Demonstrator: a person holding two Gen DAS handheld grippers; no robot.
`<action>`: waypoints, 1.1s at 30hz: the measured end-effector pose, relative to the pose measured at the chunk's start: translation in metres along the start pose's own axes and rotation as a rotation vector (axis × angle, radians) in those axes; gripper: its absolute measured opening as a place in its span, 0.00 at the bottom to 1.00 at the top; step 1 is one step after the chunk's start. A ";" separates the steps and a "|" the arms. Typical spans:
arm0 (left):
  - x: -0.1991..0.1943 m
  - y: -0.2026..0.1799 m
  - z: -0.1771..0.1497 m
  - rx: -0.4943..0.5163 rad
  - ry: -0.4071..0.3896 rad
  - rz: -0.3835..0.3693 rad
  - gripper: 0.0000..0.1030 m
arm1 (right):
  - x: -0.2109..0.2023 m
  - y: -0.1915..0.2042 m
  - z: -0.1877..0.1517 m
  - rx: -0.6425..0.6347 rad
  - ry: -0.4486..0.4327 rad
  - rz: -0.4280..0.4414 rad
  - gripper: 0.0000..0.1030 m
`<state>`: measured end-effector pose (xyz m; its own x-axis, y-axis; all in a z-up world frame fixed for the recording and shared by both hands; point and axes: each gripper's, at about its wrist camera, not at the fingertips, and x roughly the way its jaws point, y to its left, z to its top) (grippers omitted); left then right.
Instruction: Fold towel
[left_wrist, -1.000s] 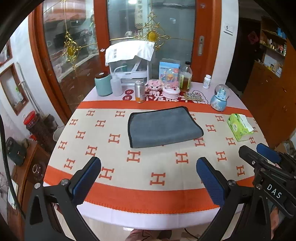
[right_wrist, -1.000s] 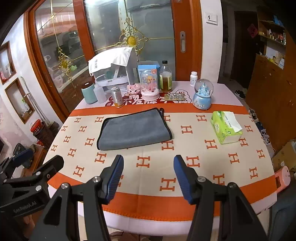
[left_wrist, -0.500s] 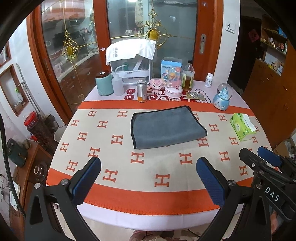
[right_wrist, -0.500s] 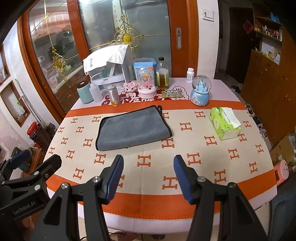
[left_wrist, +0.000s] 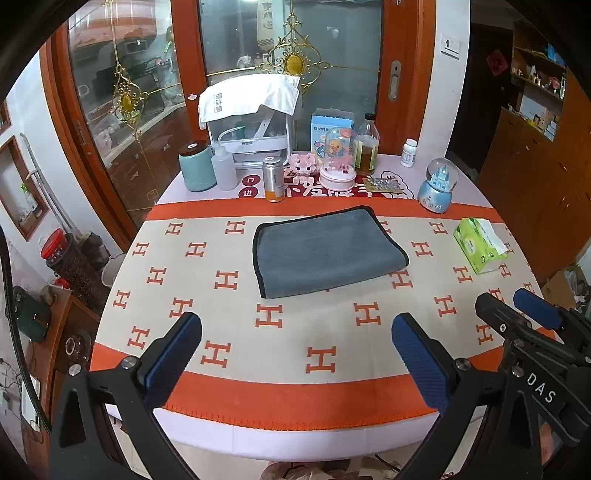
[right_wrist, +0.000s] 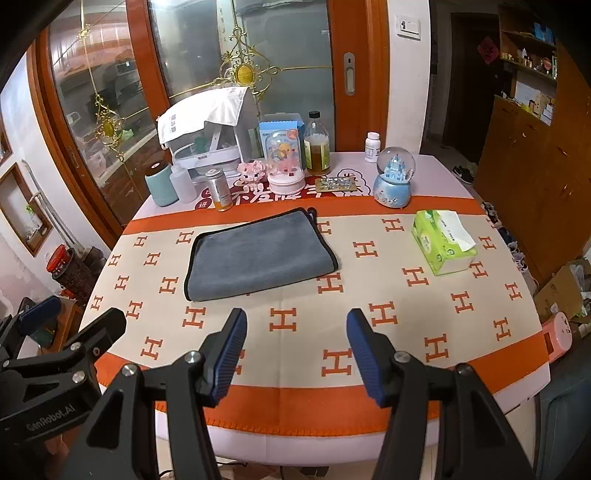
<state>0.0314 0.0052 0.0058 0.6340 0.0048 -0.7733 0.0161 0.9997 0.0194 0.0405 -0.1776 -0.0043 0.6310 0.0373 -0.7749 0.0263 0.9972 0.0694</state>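
A grey towel with black edging (left_wrist: 327, 251) lies flat and folded on the round table, toward its far middle; it also shows in the right wrist view (right_wrist: 258, 256). My left gripper (left_wrist: 295, 354) is open and empty, held above the table's near edge, well short of the towel. My right gripper (right_wrist: 295, 350) is open and empty too, above the near edge. The right gripper shows at the lower right of the left wrist view (left_wrist: 517, 314), and the left gripper at the lower left of the right wrist view (right_wrist: 70, 321).
A cloth with orange H marks covers the table (left_wrist: 229, 332). A green tissue pack (left_wrist: 478, 249) lies at the right. A snow globe (left_wrist: 436, 190), bottles, a can (left_wrist: 274, 179), a teal canister (left_wrist: 196, 170) and a white rack stand along the far edge.
Both grippers have pulled back and up from the table, so the towel looks smaller and farther. The towel has not moved and both grippers stay open.
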 end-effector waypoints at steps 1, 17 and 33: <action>0.001 0.000 0.001 0.000 0.003 -0.001 0.99 | 0.000 0.000 0.000 0.000 0.000 -0.003 0.55; 0.006 0.002 -0.003 -0.003 0.025 0.000 0.99 | 0.003 0.005 0.000 -0.001 0.008 0.000 0.55; 0.011 0.005 -0.006 0.006 0.042 -0.007 0.99 | 0.010 0.010 -0.003 0.003 0.026 0.005 0.55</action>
<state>0.0339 0.0101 -0.0070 0.6005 -0.0012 -0.7996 0.0249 0.9995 0.0172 0.0444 -0.1675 -0.0136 0.6111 0.0441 -0.7903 0.0257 0.9968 0.0756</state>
